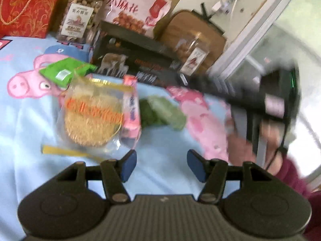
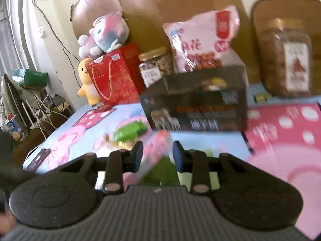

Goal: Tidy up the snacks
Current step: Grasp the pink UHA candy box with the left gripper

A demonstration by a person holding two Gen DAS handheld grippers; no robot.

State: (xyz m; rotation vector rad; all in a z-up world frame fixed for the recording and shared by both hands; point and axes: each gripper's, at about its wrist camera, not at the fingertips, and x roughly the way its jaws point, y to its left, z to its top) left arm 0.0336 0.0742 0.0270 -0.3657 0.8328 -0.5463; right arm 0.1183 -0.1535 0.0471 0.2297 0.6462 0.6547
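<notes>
Right gripper (image 2: 157, 156), fingers narrow around the pink snack pack (image 2: 155, 152), needing a square mid-pack bite; left gripper (image 1: 161, 165) is hovering empty, fingers apart, near the noodle bag (image 1: 92, 116) on the bed.

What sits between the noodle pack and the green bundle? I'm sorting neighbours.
A slim pink snack pack, touching the noodle pack and beside the green bundle; left wrist view.
</notes>
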